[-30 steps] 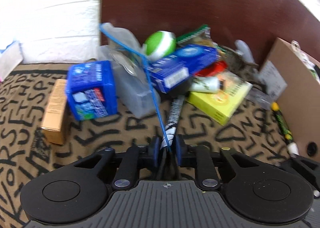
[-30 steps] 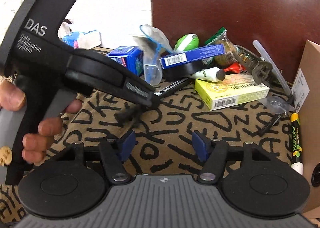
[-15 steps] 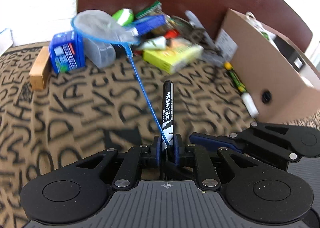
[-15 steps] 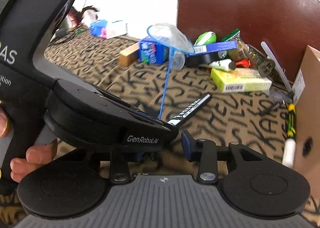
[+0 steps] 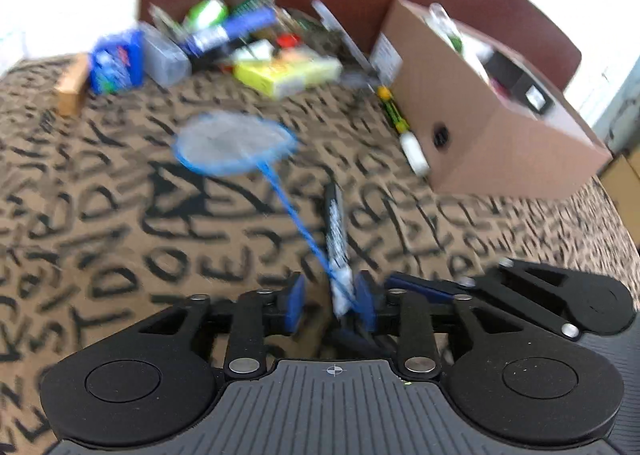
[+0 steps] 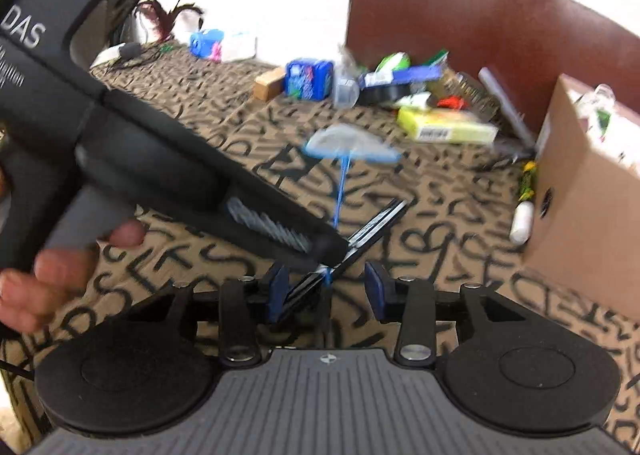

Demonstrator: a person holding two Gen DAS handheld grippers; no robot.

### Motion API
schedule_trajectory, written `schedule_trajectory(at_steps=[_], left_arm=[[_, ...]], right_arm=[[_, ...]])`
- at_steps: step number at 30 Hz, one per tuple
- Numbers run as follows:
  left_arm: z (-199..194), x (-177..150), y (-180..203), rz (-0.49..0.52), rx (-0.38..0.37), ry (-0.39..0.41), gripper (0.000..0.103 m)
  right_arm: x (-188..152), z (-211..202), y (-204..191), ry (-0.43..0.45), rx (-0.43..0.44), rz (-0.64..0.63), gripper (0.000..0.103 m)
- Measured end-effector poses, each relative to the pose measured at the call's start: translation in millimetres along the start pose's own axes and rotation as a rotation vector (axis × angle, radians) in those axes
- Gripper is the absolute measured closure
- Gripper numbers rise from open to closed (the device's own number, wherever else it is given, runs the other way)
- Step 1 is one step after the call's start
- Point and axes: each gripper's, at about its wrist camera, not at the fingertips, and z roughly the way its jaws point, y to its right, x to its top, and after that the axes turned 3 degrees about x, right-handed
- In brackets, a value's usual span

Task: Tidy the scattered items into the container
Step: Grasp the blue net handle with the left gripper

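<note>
A black marker (image 5: 335, 227) and a small blue fishing net (image 5: 236, 143) hang together over the patterned cloth. Their rear ends lie between the pads of my left gripper (image 5: 330, 301), whose jaws are opening; both rest against the right pad only. In the right wrist view the same marker (image 6: 372, 231) and net (image 6: 348, 147) also reach between the pads of my right gripper (image 6: 326, 293), whose jaws are opening with a gap on the right side. The cardboard box (image 5: 480, 127), with items inside, stands at the right.
A pile of items (image 5: 248, 43) lies against the brown chair back: a yellow box, blue boxes, a green-white ball, a clear tub. A yellow-green pen (image 5: 400, 123) lies along the box wall. A hand (image 6: 60, 267) holds the left gripper's handle.
The left jaws, shut on the marker and net handle before, now stand apart. Both grippers have moved right, toward the cardboard box, and the net has come off the pile.
</note>
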Motion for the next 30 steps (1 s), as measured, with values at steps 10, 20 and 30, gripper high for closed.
schedule_trajectory(at_steps=[10,20,30], left_arm=[[28.0,31.6,-26.9,-0.125,-0.009,-0.017,0.045],[53.3,50.0,-26.6,-0.175,-0.024,-0.014,0.046],[66.4,57.6,-25.9,-0.177,-0.002,-0.026,0.084]], right_arm=[[20.3,19.7,6.7,0.023,-0.019,-0.037,0.057],[4.0,2.0,16.3,-0.056,-0.035,-0.057,0.074],[-8.3,16.9,18.3,-0.087,0.007,-0.003,0.091]])
